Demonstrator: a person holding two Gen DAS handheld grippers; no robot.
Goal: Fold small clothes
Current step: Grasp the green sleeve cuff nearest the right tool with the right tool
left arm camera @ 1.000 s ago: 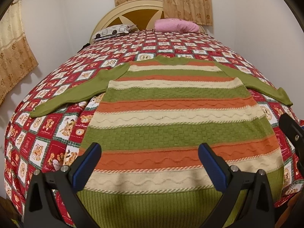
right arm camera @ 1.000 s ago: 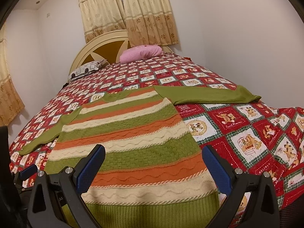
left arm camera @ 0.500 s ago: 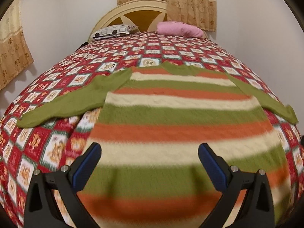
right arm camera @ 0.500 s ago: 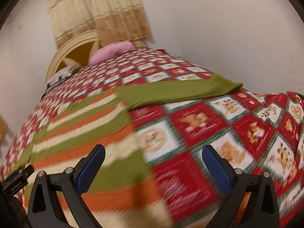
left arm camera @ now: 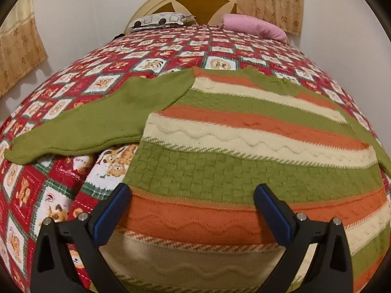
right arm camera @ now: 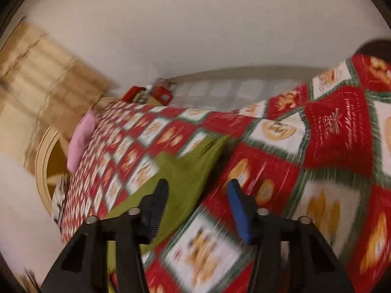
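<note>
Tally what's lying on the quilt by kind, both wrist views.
Striped sweater: 1
Pink pillow: 1
Black-and-white patterned pillow: 1
Total: 3 on the patchwork quilt. Small red items past the far edge are too blurred to identify, so they are left out.

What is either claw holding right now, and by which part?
Nothing. The left claw stands wide open above the striped sweater. The right claw has just been closing, with the green sleeve's end between its fingers, not yet pinched.
</note>
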